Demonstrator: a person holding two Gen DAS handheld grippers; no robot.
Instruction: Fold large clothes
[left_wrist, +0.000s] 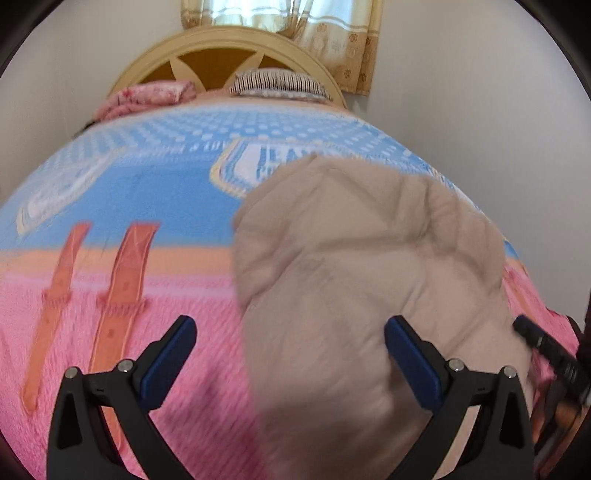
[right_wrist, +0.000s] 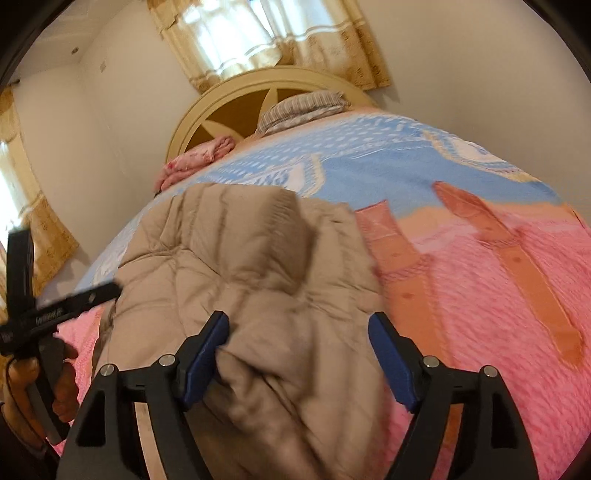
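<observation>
One beige padded jacket (left_wrist: 362, 280) lies bunched on the bed, on the pink and blue blanket (left_wrist: 110, 206), and it is the only garment I have to fold. Its long axis runs away from me toward the headboard (left_wrist: 229, 48), with the near end heaped right under my claws and the far end reaching onto the blue part of the blanket. From my left claw (left_wrist: 290, 363) the jacket sits ahead and to the right: the right finger hangs over the quilted fabric while the left finger is over bare pink blanket, so the jacket's left edge falls between them. From my right claw (right_wrist: 299, 358) the jacket sits ahead and to the left, its left finger touching or just above a puffed fold, its right finger over the blanket just past the jacket's right edge. Both claws stand wide apart and hold nothing. I judge neither arm is clearly nearer; each is at its own side of the near end, so the coming move turns on closing each claw on its own edge and carrying it along that long axis. In the right view my left hand (right_wrist: 44, 384) shows at the frame edge. Beyond lie a striped pillow (left_wrist: 277, 83), a pink folded cloth (left_wrist: 147, 96) and the curtain (left_wrist: 332, 40). Motion blur hides finer seams.
</observation>
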